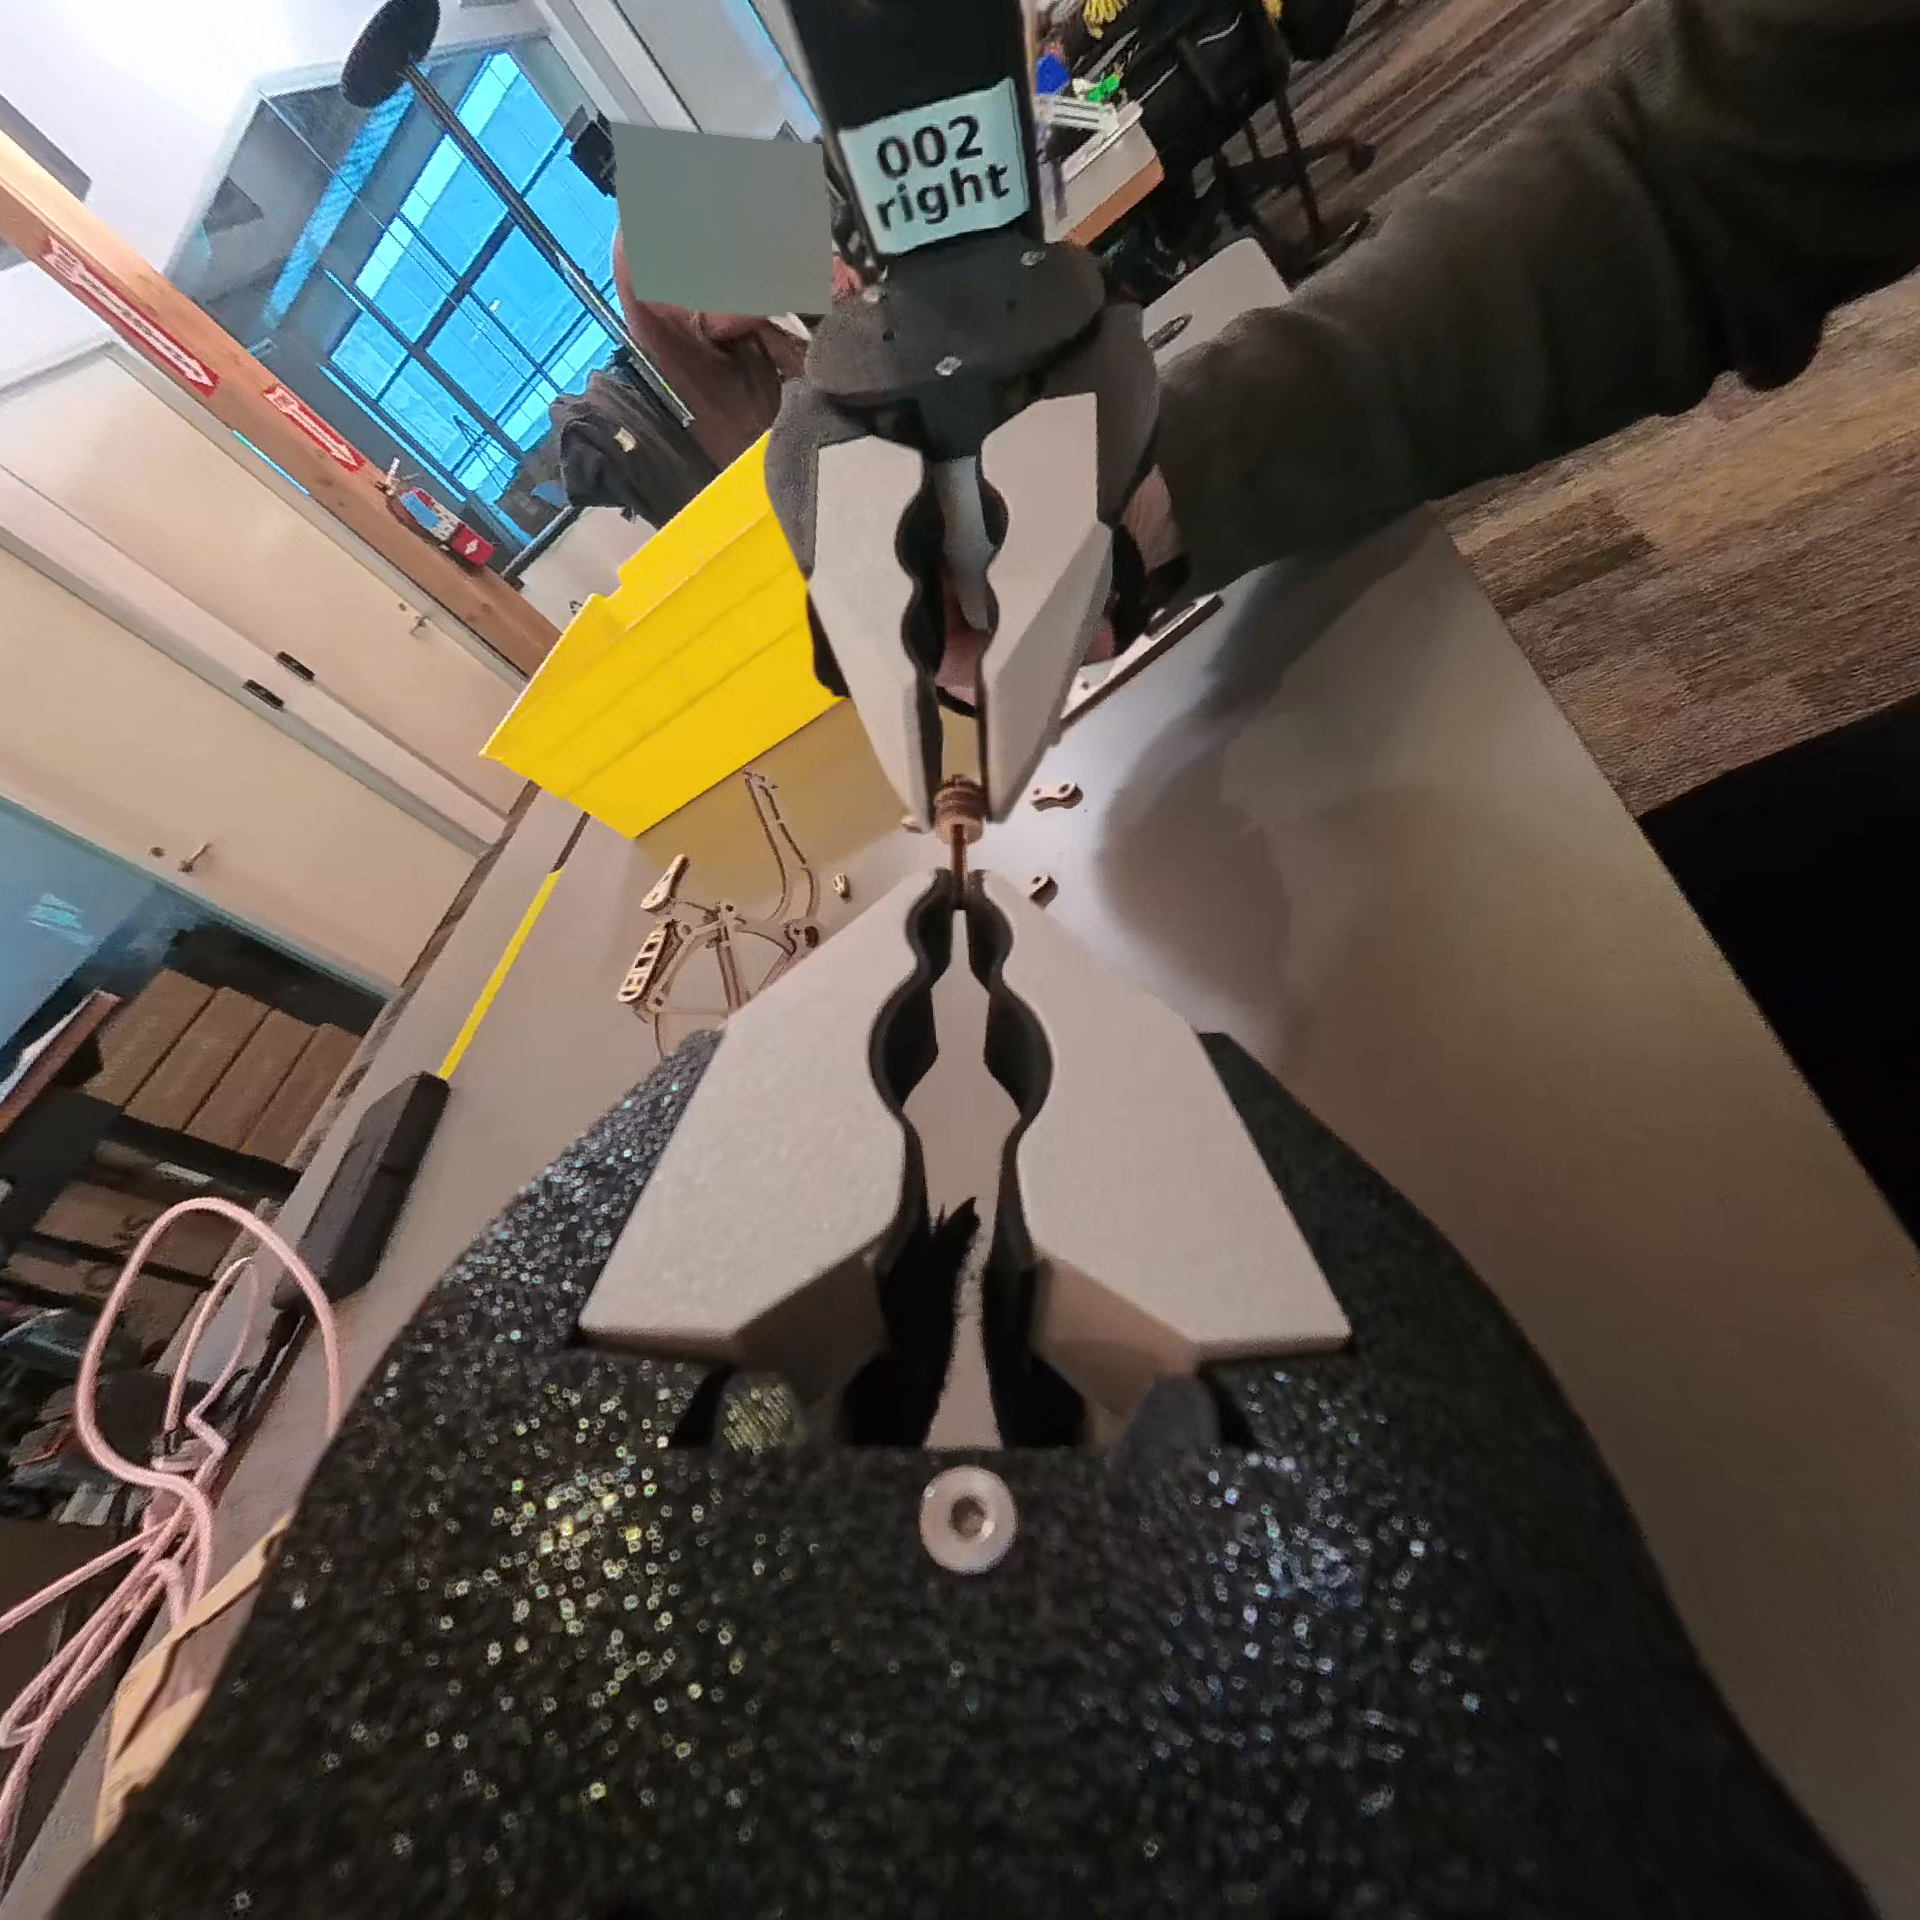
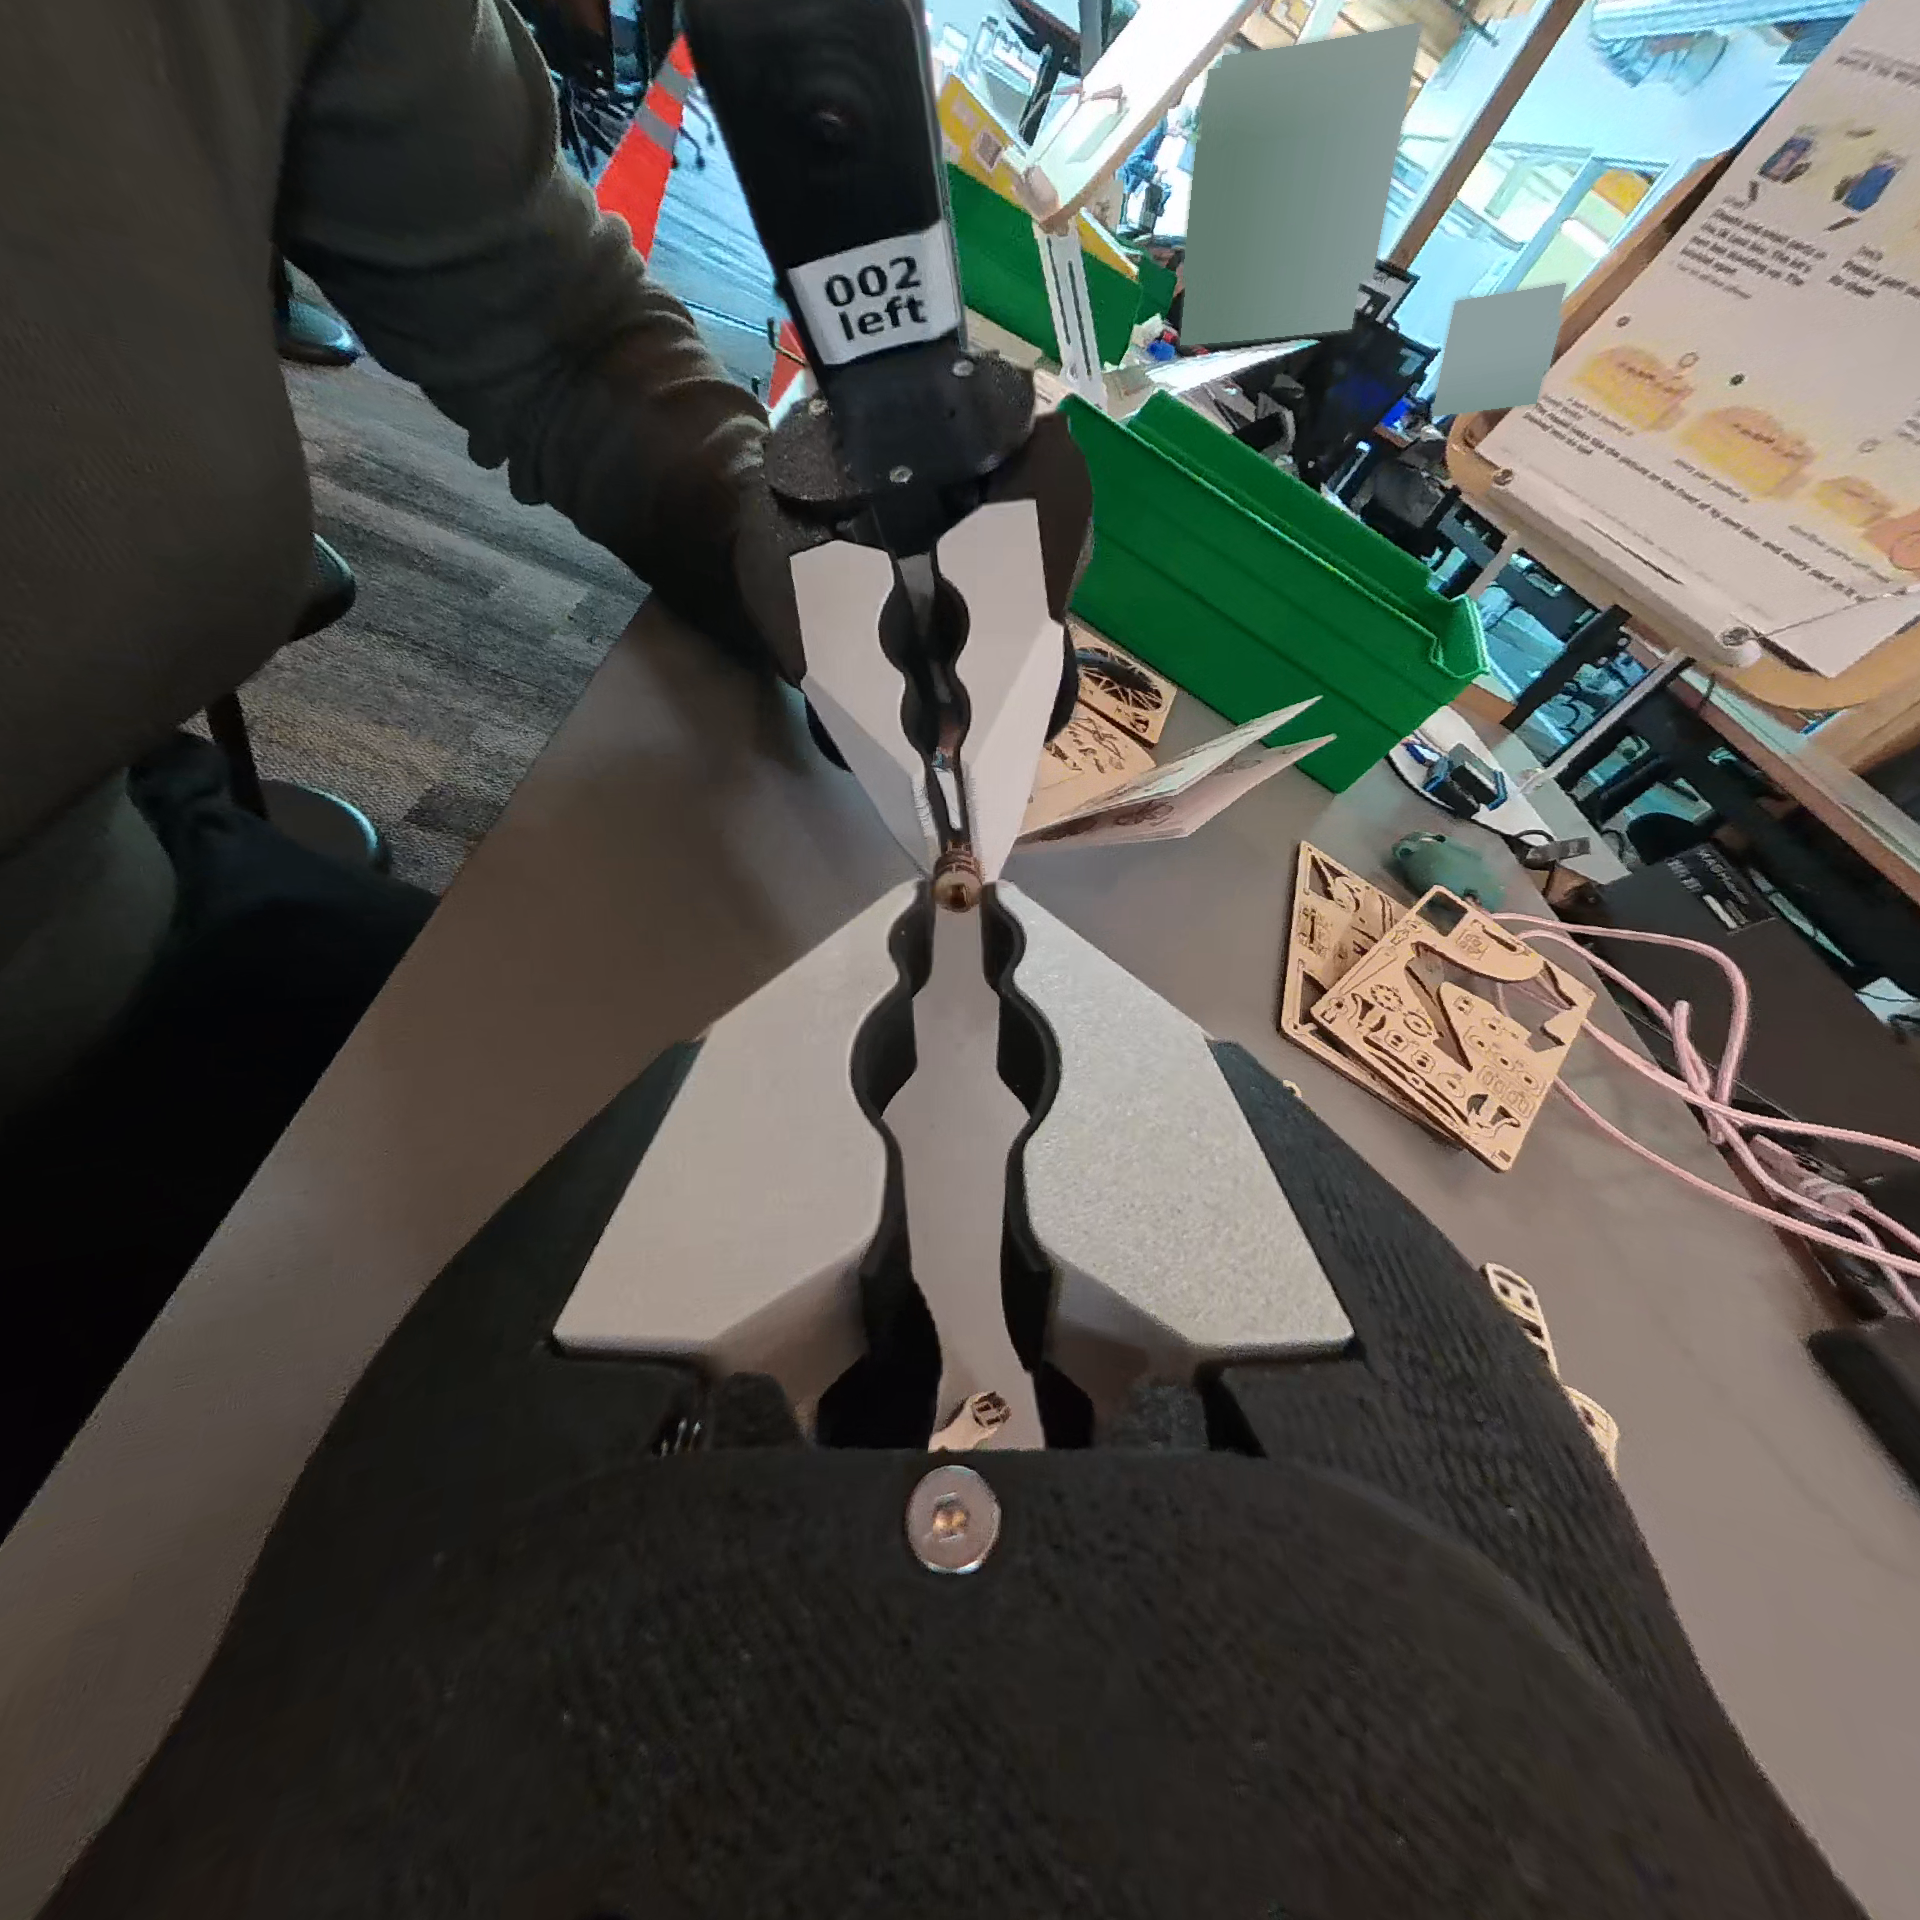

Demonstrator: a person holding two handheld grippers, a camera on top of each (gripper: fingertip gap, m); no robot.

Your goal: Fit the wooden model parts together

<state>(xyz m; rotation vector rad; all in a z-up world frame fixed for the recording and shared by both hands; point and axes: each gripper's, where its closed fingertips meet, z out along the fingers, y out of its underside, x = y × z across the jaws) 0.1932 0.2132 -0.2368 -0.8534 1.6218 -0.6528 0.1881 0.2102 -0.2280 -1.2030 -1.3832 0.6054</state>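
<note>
The two grippers meet tip to tip above the grey table (image 1: 1299, 935). My left gripper (image 1: 961, 885) is shut on a thin wooden pin (image 1: 960, 858) that sticks out of its tips. My right gripper (image 2: 954, 902) is shut on a small round wooden part (image 2: 954, 881). In the left wrist view the right gripper (image 1: 958, 816) points down at me with the round part (image 1: 958, 802) on the pin's far end. In the right wrist view the left gripper (image 2: 949, 844) faces mine. A partly built wooden model (image 1: 727, 951) lies on the table to the left.
A yellow bin (image 1: 675, 665) stands behind the model, with small loose wooden pieces (image 1: 1055, 798) near it. A green bin (image 2: 1247, 582), an open booklet (image 2: 1164, 790), stacked wooden part sheets (image 2: 1423, 1023) and pink cables (image 2: 1714, 1101) lie to the right. A person's sleeve (image 2: 468, 312) reaches in. The grippers are tip to tip, or close to it.
</note>
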